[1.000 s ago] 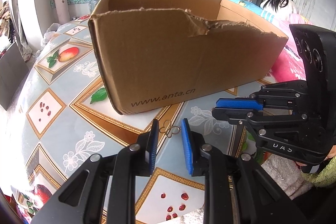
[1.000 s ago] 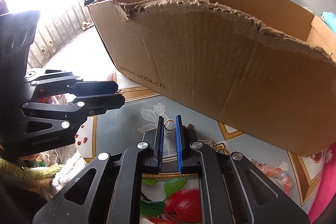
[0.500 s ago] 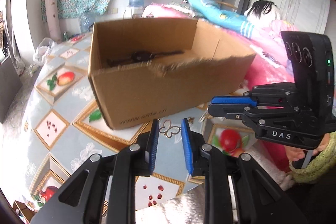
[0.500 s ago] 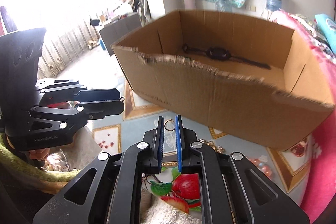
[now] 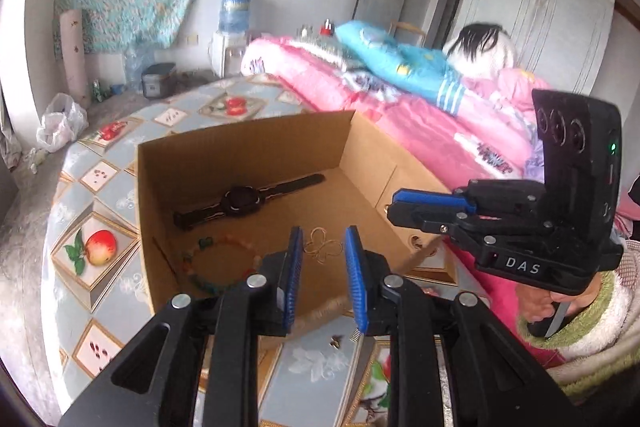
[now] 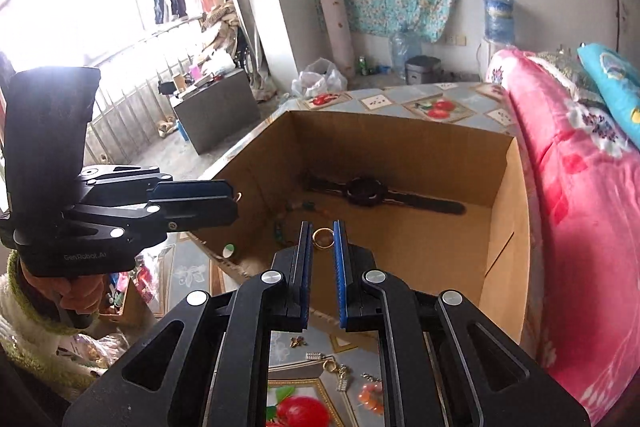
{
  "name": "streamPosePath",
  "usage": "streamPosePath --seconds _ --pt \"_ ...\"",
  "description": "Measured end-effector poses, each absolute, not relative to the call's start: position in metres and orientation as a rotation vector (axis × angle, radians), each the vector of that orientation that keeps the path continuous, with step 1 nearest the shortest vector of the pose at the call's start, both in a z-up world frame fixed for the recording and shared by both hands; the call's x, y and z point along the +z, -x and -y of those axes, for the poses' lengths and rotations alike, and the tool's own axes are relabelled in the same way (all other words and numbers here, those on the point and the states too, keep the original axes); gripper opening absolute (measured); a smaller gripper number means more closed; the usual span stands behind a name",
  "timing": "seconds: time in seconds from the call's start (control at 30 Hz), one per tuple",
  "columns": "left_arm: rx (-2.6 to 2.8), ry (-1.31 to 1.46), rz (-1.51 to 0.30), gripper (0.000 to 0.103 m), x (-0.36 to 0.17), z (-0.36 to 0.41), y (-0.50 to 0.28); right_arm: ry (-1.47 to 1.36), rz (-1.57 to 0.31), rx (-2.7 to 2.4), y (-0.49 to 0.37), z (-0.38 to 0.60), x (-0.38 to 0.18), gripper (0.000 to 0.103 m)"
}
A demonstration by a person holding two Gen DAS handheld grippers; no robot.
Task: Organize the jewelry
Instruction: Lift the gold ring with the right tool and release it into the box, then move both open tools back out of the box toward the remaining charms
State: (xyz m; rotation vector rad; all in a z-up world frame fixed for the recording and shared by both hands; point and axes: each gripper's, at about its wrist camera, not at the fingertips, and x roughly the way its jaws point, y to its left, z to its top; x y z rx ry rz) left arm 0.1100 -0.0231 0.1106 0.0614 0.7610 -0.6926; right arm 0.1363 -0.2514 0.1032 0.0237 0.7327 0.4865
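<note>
An open cardboard box (image 5: pixel 256 151) stands on the table. Inside it lie a black watch (image 5: pixel 244 201) and a bead bracelet (image 5: pixel 216 263). My left gripper (image 5: pixel 323 241) is shut on a gold wire butterfly ornament (image 5: pixel 322 251), held over the box's near wall. Pinched between the pads of my right gripper (image 6: pixel 322 233) is a gold ring (image 6: pixel 322 246), also above the box's near edge. The watch (image 6: pixel 366 191) shows beyond that ring. Each gripper appears in the other's view: the right gripper (image 5: pixel 394 207) at the box's right side, the left gripper (image 6: pixel 236 203) at its left side.
Loose jewellery (image 6: pixel 340 371) and orange beads (image 6: pixel 370 397) lie on the fruit-patterned tablecloth (image 5: pixel 96 243) in front of the box. A small piece (image 5: pixel 336 339) lies under the left gripper. Pink bedding (image 6: pixel 580 207) rises close along the box's right side.
Both grippers have risen from table level in front of the box to above its near rim, each still holding its piece. The box's inside has come into sight.
</note>
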Motion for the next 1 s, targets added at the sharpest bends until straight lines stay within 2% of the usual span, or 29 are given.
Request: streamPosePath --seconds 0.2,0.43,0.5,0.6,0.63,1.0 --pt "-0.690 -0.034 -1.012 0.021 0.085 0.051 -0.195 -0.095 -1.009 0.469 -0.214 0.266 0.074 0.009" --pt "-0.631 -0.054 -1.165 0.021 0.054 0.079 -0.243 -0.150 -1.138 0.458 -0.255 0.268 0.049 0.011" --pt "-0.609 -0.068 -1.193 0.021 0.050 0.086 -0.252 -0.151 -1.136 0.444 -0.258 0.270 0.051 0.011" --pt "-0.596 -0.027 -1.223 0.032 0.045 0.086 -0.259 -0.148 -1.116 0.413 -0.260 0.274 0.054 0.021" --pt "-0.593 -0.021 -1.220 0.033 0.043 0.086 -0.261 -0.166 -1.118 0.415 -0.260 0.276 0.053 0.021" --pt "-0.592 0.010 -1.153 0.033 0.055 0.076 -0.259 -0.167 -1.044 0.388 -0.244 0.283 0.065 0.021"
